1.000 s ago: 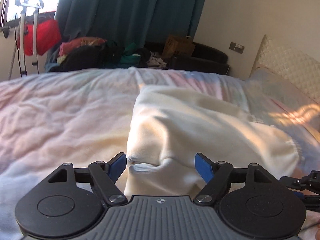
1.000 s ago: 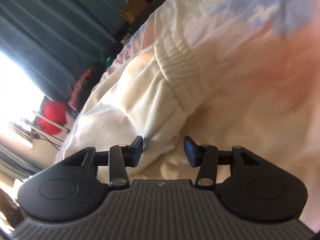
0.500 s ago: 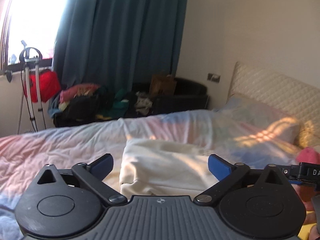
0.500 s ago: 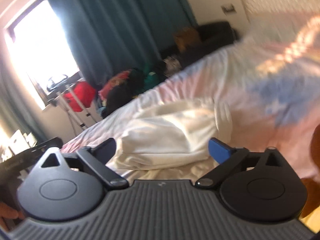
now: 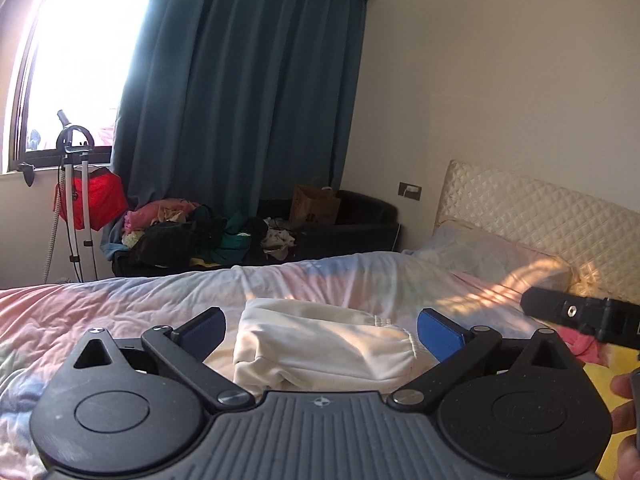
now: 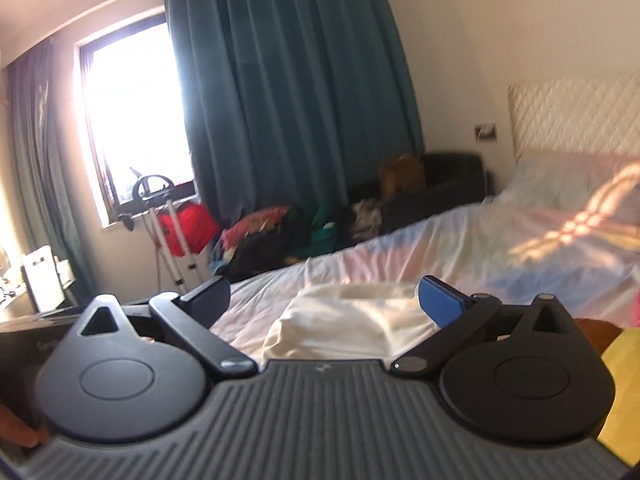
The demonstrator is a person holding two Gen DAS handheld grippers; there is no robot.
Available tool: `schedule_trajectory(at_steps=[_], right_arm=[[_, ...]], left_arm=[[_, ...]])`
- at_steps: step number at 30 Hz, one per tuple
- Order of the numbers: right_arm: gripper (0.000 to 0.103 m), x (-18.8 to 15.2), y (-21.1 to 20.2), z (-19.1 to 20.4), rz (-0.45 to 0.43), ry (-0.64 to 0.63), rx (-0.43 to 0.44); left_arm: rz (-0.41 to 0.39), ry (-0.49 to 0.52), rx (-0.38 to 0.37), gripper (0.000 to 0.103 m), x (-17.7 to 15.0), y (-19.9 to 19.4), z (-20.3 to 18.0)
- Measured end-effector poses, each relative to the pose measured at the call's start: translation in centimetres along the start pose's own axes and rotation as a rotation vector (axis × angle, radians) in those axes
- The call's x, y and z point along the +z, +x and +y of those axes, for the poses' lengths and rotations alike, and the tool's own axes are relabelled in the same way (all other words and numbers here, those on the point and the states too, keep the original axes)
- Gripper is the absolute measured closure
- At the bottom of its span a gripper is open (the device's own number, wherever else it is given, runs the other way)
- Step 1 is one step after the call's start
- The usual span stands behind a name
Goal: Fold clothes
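A bed (image 5: 120, 304) with a pastel sheet fills the room below a teal curtain (image 5: 248, 92) and a quilted headboard (image 5: 532, 216). A heap of clothes (image 5: 192, 236) lies beyond its far edge. The folded cream garment (image 5: 320, 344) rests on the bed. The left claw (image 5: 320, 332) and right claw (image 6: 324, 300) are both spread wide above it, gripping nothing.
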State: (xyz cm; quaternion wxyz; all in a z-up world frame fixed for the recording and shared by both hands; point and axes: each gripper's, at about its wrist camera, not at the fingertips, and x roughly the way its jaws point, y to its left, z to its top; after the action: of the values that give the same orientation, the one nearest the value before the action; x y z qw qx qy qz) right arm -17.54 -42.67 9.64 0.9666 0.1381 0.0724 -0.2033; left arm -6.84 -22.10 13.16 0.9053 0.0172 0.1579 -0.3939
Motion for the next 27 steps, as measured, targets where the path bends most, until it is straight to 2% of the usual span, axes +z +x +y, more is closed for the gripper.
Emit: schedule_trajectory(at_steps=[6, 14, 27], right_arm=[[0.001, -1.6, -1.3, 1.5, -0.029, -0.032, -0.011], [0.001, -4.0, -1.5, 2.6, -0.024, -0.066, -0.044], [0.001, -9.7, 0.7, 3.6, 0.012, -0.084, -0.093]], left_arm=[[-0.013, 0.003, -0.007, 0.000, -1.2, -2.3, 0.2], [-0.041, 0.029, 0.029, 0.000, -2.7, -4.7, 0.5], [-0.057, 0.060, 0.086, 0.000, -5.6, -6.4, 1.7]])
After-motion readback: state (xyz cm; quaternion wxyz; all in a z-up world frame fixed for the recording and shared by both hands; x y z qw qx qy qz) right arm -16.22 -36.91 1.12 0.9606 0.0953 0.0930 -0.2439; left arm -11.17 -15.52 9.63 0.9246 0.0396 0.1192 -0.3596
